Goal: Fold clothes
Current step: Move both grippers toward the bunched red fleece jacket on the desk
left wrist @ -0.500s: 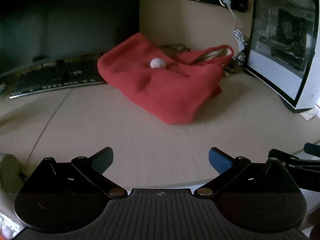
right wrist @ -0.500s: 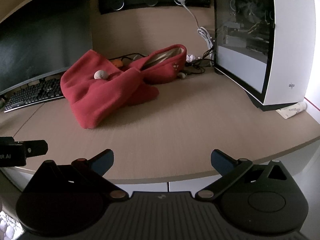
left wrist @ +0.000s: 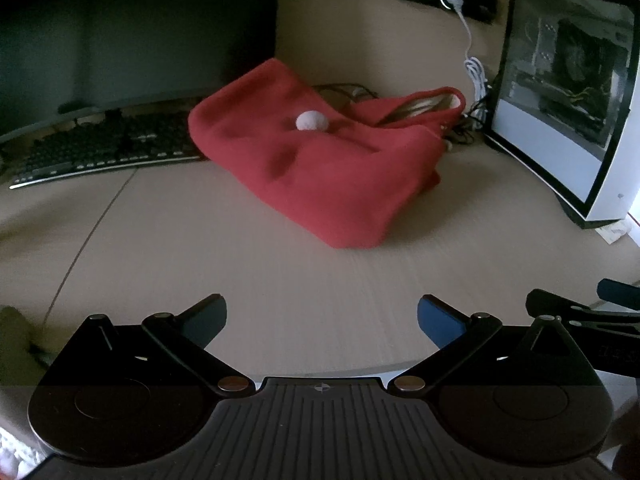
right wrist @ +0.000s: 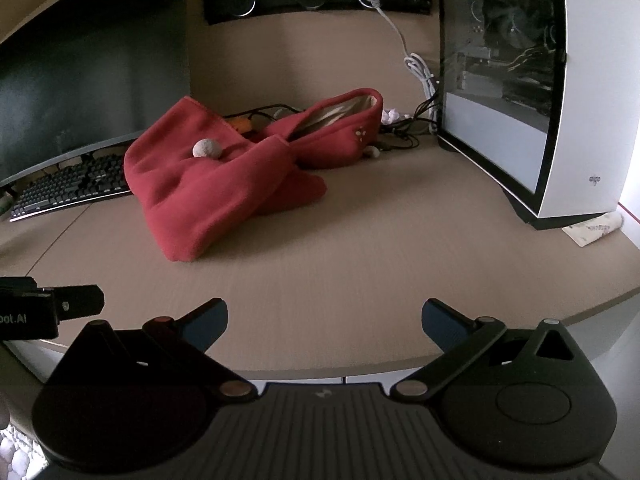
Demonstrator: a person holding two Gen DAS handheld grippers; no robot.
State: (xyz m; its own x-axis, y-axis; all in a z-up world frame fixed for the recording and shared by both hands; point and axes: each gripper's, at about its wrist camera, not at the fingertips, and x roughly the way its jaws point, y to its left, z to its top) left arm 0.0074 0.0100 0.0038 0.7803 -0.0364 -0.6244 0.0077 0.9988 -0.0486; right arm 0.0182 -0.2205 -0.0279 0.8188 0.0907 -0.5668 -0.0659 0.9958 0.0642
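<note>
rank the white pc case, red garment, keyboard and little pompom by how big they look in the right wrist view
1. White PC case, though it runs off the frame.
2. Red garment.
3. Keyboard, partly hidden behind the garment and farther back, so its true rank is unsure.
4. Pompom, clearly smallest.

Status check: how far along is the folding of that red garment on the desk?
Nothing looks done: the red garment lies bunched on the desk beside the keyboard, its pompom on top. Nothing is in hand: the left gripper and right gripper are open and short of it. All the folding is left.
</note>
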